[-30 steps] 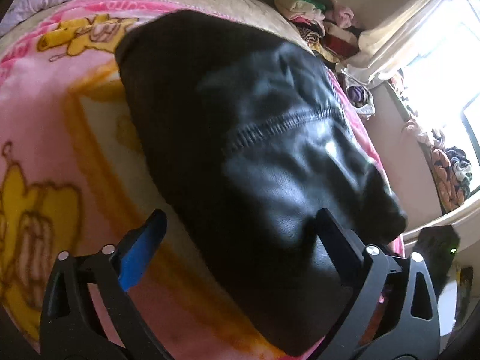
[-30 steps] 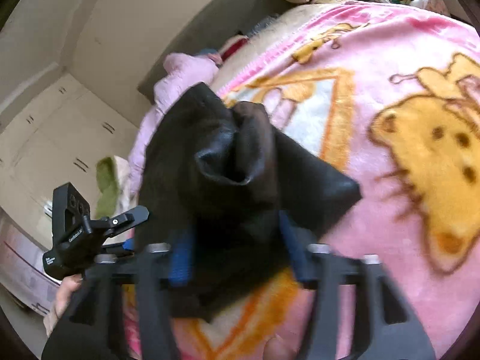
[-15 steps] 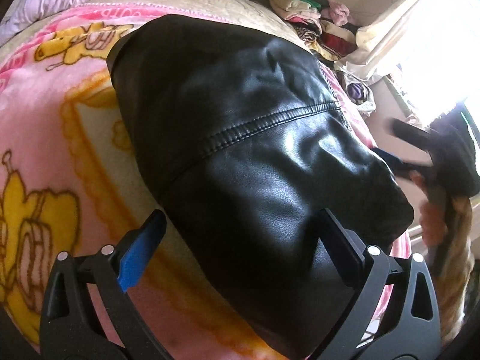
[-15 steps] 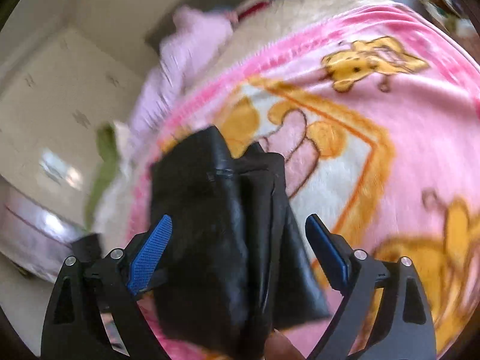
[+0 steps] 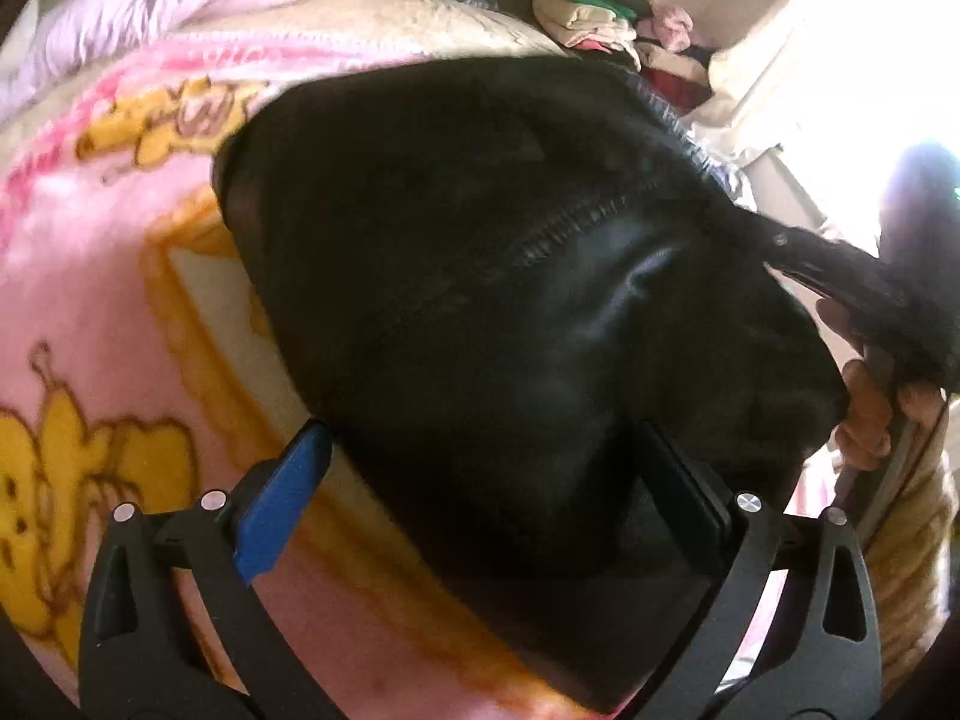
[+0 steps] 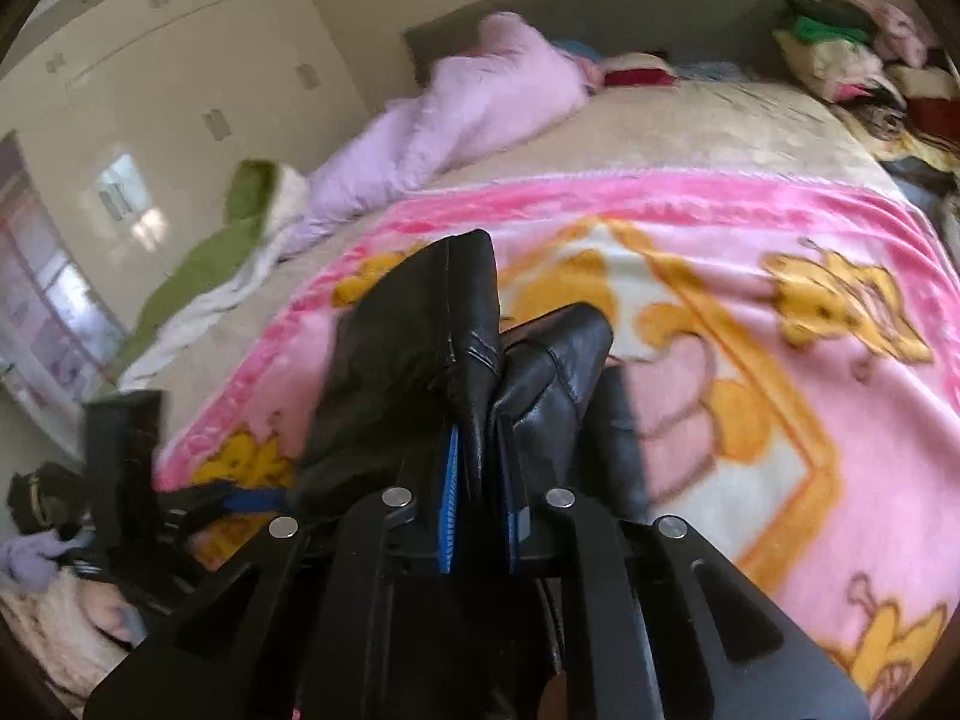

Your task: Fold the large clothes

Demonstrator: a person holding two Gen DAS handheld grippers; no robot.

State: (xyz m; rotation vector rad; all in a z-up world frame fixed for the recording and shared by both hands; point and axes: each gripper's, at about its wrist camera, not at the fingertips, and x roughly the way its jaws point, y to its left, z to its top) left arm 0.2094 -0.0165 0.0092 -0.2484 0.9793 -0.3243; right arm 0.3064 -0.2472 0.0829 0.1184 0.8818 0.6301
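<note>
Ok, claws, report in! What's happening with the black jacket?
Right claw just closed, shut on black leather jacket edge. Left claw open, straddling it. Jacket on pink blanket. Nothing blocking.

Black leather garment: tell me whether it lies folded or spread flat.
Folded, not flat: the black leather garment lies bunched in layers on the pink blanket, one edge pinched in the right gripper.

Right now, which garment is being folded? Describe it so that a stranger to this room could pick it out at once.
Start at the bed, spread with a pink cartoon blanket. On the blanket's near part lies a black leather garment, one edge pinched in the right tongs. It is the only dark, shiny piece; the lilac quilt and the clothes pile are pale or bright.
</note>
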